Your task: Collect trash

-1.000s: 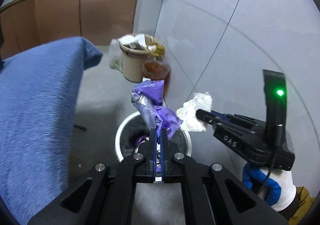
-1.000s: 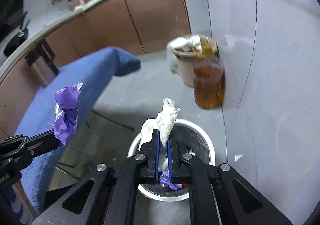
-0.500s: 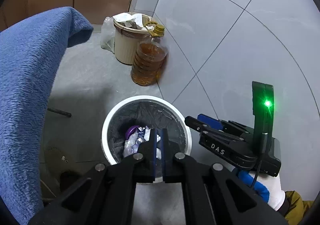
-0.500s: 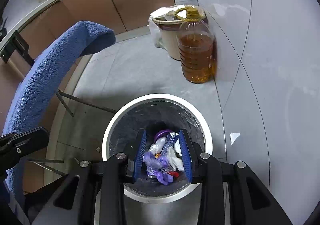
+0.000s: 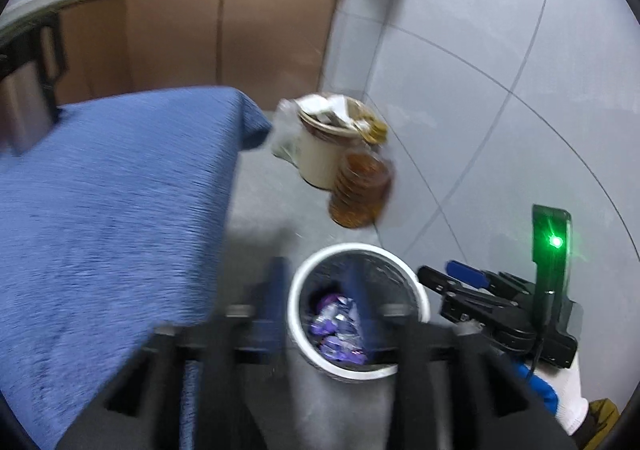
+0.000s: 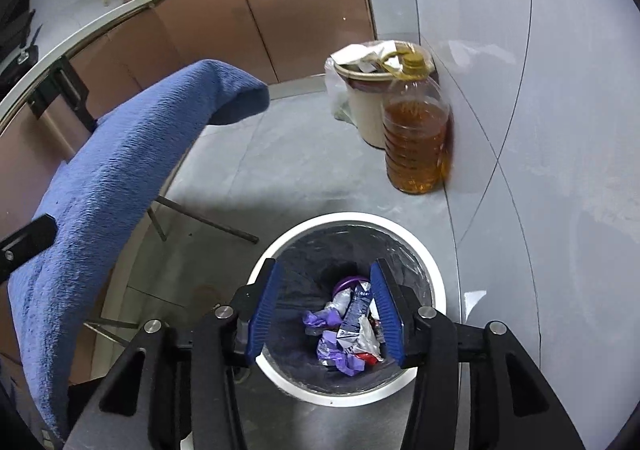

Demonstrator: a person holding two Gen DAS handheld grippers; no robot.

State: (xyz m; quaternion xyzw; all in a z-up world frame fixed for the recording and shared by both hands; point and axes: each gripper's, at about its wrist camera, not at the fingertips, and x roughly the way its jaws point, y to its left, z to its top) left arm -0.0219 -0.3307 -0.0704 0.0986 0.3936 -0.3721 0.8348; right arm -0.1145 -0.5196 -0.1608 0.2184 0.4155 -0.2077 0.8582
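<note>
A white-rimmed trash bin (image 6: 434, 270) with a dark liner stands on the grey floor; it also shows in the left wrist view (image 5: 416, 292). Crumpled purple and white wrappers (image 6: 344, 334) lie inside it, also seen in the left wrist view (image 5: 336, 326). My right gripper (image 6: 326, 314) is open and empty right above the bin. My left gripper (image 5: 318, 302) is open and empty, blurred, above the bin's left side. The right gripper's body (image 5: 500, 302) shows at the right of the left wrist view.
A blue-covered table (image 6: 120, 170) stands left of the bin. A bottle of amber liquid (image 6: 416, 138) and a full beige bucket (image 6: 368, 98) stand against the grey wall. Brown cabinets (image 6: 260, 18) run along the back.
Both grippers let go of their trash, the purple wrapper and the white tissue, which now lie in the bin. The left gripper opened and tilted up; the right opened wider.
</note>
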